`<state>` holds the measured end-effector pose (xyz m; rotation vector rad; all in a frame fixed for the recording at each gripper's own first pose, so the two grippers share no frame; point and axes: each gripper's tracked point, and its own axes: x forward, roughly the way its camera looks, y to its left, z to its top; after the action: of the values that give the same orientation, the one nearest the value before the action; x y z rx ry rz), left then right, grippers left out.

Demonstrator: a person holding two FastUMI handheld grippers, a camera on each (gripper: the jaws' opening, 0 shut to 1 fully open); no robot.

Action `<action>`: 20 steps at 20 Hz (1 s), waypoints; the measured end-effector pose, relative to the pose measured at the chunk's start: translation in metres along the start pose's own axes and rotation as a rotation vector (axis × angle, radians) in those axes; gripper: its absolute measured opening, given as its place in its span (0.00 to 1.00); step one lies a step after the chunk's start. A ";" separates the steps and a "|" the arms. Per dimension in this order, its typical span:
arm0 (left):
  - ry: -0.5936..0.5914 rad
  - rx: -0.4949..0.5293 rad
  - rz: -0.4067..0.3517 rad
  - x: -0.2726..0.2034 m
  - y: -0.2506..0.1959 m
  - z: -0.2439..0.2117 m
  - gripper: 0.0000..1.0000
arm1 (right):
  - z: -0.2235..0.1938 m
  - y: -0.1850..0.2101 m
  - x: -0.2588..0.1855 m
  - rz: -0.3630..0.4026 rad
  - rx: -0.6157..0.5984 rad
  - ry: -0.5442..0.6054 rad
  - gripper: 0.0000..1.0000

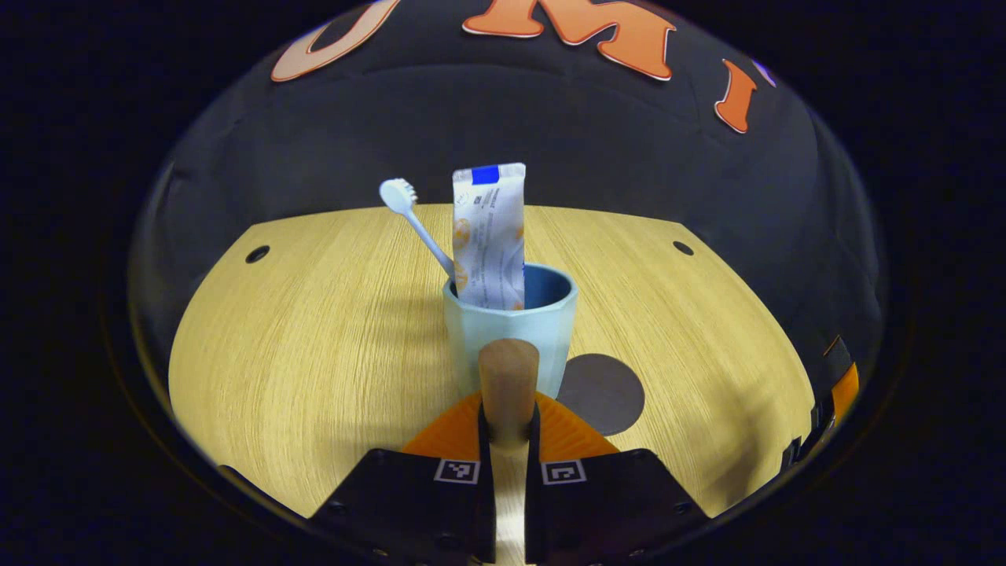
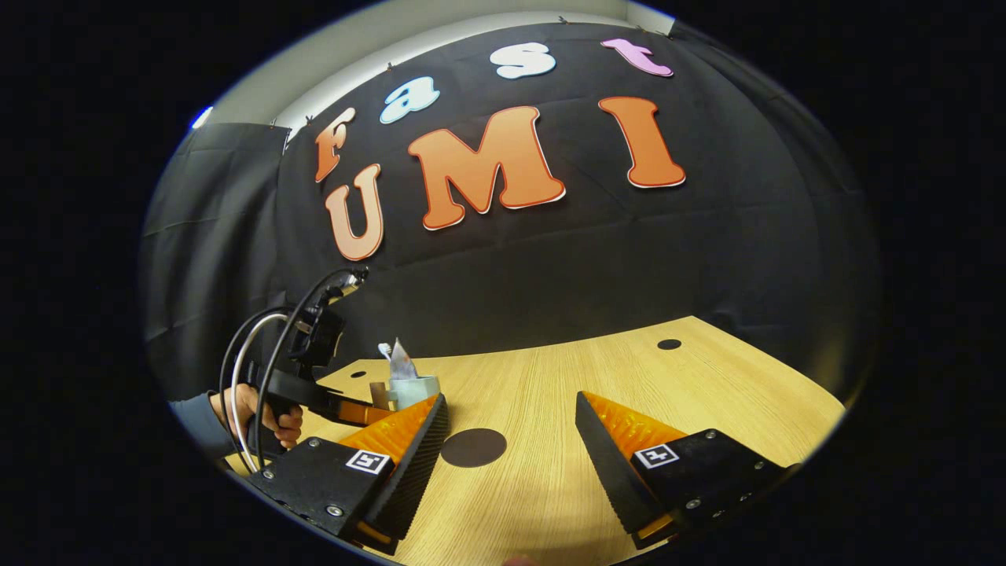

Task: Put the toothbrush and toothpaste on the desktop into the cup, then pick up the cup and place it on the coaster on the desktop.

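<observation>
Wooden handle (image 1: 508, 385) of the cup (image 1: 509, 330) is clamped by the left gripper (image 1: 508, 440); right gripper (image 2: 511, 428) gapes empty; the cup seems beside the coaster (image 1: 601, 393).

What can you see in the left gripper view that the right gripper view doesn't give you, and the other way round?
Left gripper view alone: a close look at the left tongs shut on the cup's wooden handle, and the toothpaste's printed face.

Right gripper view alone: the right tongs open over the table, and a hand holding the left gripper, with its cables.

Shared: the blue cup with toothbrush and toothpaste standing in it, the dark round coaster beside it, not yet under it, and the wooden table.
</observation>
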<state>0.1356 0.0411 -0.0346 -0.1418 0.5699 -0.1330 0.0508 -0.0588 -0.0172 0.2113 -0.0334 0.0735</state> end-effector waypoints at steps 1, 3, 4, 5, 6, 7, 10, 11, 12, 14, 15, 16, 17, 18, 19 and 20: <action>-0.005 0.010 0.000 0.002 0.001 0.000 0.14 | -0.001 -0.002 -0.001 -0.002 0.004 0.003 0.97; 0.000 0.024 0.005 0.001 0.003 -0.005 0.14 | -0.004 -0.004 -0.003 -0.008 0.010 0.005 0.97; 0.000 0.034 0.003 0.004 0.005 -0.004 0.14 | -0.005 -0.006 -0.003 -0.011 0.010 0.007 0.97; 0.000 0.038 -0.004 0.004 0.005 -0.006 0.14 | -0.006 -0.007 -0.003 -0.014 0.009 0.011 0.97; 0.001 0.049 -0.004 0.006 0.007 -0.007 0.14 | -0.007 -0.008 -0.002 -0.018 0.011 0.015 0.97; 0.019 0.061 0.006 0.009 0.011 -0.011 0.14 | -0.007 -0.007 -0.001 -0.015 0.013 0.018 0.97; 0.040 0.083 0.019 0.006 0.017 -0.015 0.14 | -0.006 -0.002 0.001 -0.009 0.009 0.018 0.97; 0.036 0.087 0.015 0.006 0.018 -0.015 0.14 | -0.007 0.000 0.002 -0.006 0.003 0.020 0.97; 0.035 0.093 0.011 0.008 0.018 -0.016 0.14 | -0.008 0.001 0.002 -0.003 -0.004 0.025 0.97; 0.065 0.118 0.010 0.006 0.022 -0.019 0.17 | -0.009 0.004 0.002 0.000 -0.013 0.027 0.98; 0.089 0.121 0.012 0.005 0.023 -0.025 0.19 | -0.009 0.005 0.003 -0.001 -0.014 0.029 0.97; 0.109 0.127 0.009 0.002 0.023 -0.029 0.19 | -0.010 0.006 0.004 0.001 -0.013 0.032 0.97; 0.124 0.133 0.002 0.001 0.022 -0.031 0.21 | -0.010 0.005 0.003 0.000 -0.011 0.034 0.97; 0.134 0.146 -0.007 0.000 0.020 -0.029 0.23 | -0.010 0.006 0.003 0.003 -0.009 0.035 0.97; 0.132 0.162 -0.006 -0.005 0.016 -0.025 0.25 | -0.010 0.006 0.003 0.003 -0.007 0.036 0.97; 0.136 0.188 -0.003 -0.010 0.013 -0.022 0.25 | -0.010 0.005 0.002 0.002 -0.008 0.036 0.97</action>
<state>0.1164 0.0536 -0.0495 0.0491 0.6893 -0.1991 0.0526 -0.0519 -0.0262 0.2020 0.0015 0.0795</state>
